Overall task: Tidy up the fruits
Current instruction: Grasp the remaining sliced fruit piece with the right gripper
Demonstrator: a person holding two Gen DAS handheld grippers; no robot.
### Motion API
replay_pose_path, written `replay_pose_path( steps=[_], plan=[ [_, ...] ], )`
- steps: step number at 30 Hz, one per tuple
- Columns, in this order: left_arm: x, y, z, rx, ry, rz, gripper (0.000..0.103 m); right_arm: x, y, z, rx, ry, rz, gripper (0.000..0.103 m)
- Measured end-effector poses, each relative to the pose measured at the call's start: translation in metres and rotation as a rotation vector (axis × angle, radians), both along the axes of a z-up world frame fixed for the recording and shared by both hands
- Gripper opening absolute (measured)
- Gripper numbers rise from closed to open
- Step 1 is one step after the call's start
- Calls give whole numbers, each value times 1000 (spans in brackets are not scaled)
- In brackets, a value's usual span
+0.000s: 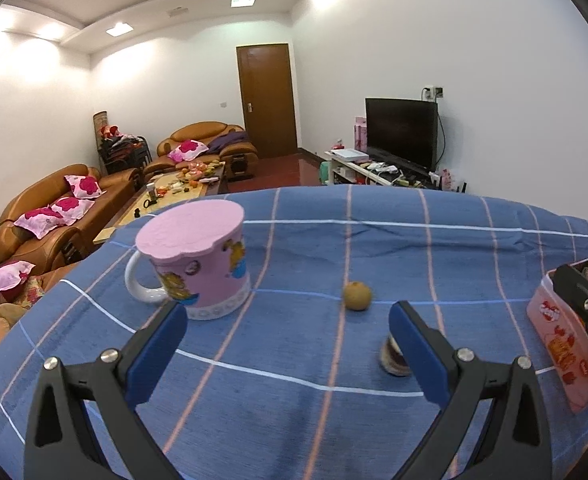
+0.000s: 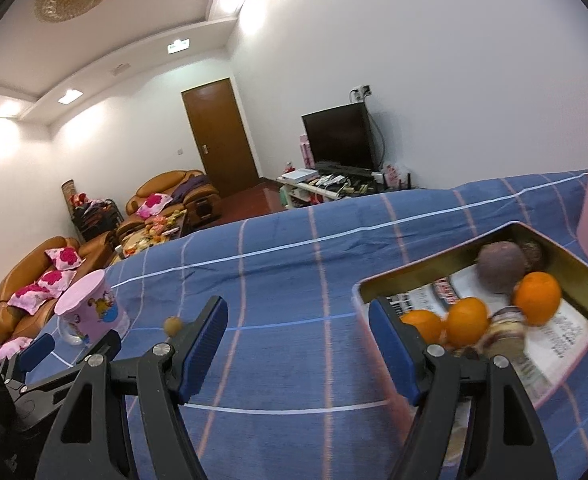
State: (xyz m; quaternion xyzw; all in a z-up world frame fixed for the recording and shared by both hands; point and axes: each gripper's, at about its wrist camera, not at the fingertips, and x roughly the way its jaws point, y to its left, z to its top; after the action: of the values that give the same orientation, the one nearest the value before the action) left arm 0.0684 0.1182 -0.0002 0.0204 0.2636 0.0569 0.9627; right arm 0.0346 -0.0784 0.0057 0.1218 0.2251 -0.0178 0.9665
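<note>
Three oranges (image 2: 467, 320) in tin (image 2: 586, 280); one small brown fruit (image 1: 357, 296) on cloth; one pink mug (image 1: 202, 264).

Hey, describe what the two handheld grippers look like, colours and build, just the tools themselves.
The left gripper and the right gripper look alike: matte black plastic arms with triangular cut-outs, joined by round silver bolts. Each finger ends in a flat royal-blue pad with ribbed edges. No cables, markings, hands or sleeves show.

white walls (image 1: 454, 60) | brown door (image 1: 267, 98) | leather sofas (image 1: 54, 208) | TV (image 1: 401, 130)
</note>
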Motion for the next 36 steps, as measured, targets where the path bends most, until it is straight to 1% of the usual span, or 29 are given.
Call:
replay_pose_path(
  steps=[3, 5, 7, 9, 10, 14, 17, 20, 21, 24, 26, 28, 29, 31, 33, 36],
  plan=[
    [4, 9, -2, -6, 16, 11, 103, 7, 10, -1, -6, 14, 31, 74],
    [6, 15, -3, 18, 30, 34, 103, 12, 16, -2, -8, 26, 53, 74],
    [9, 21, -3, 58, 38, 61, 103, 16, 20, -3, -10, 37, 76, 74],
    [9, 29, 0, 66, 35, 83, 102, 19, 23, -4, -12, 50, 95, 74],
    [8, 36, 2, 59, 31, 100, 102, 20, 24, -5, -12, 57, 104, 74],
    [7, 63, 6, -15, 34, 163, 99, 27, 32, -9, -4, 92, 168, 74],
    [7, 74, 6, -54, 46, 179, 96, 37, 49, -14, 3, 140, 273, 74],
    [6, 76, 5, -60, 43, 181, 96, 45, 70, -17, -33, 172, 344, 74],
    [6, 75, 5, -58, 41, 178, 94, 48, 76, -18, -45, 183, 356, 74],
    [6, 73, 4, -47, 44, 165, 94, 61, 94, -27, -75, 250, 389, 74],
    [7, 69, 3, -41, 48, 152, 93, 67, 104, -32, -92, 290, 404, 61],
    [9, 69, 5, -43, 50, 139, 92, 71, 110, -36, -115, 324, 410, 55],
    [9, 67, 5, -45, 47, 131, 92, 73, 111, -37, -127, 336, 408, 55],
    [8, 65, 5, -40, 40, 118, 92, 76, 110, -41, -128, 350, 406, 53],
    [8, 61, 5, -30, 39, 106, 92, 76, 108, -43, -121, 357, 396, 48],
    [8, 56, 6, -26, 36, 88, 92, 77, 109, -44, -145, 362, 388, 37]
  ],
)
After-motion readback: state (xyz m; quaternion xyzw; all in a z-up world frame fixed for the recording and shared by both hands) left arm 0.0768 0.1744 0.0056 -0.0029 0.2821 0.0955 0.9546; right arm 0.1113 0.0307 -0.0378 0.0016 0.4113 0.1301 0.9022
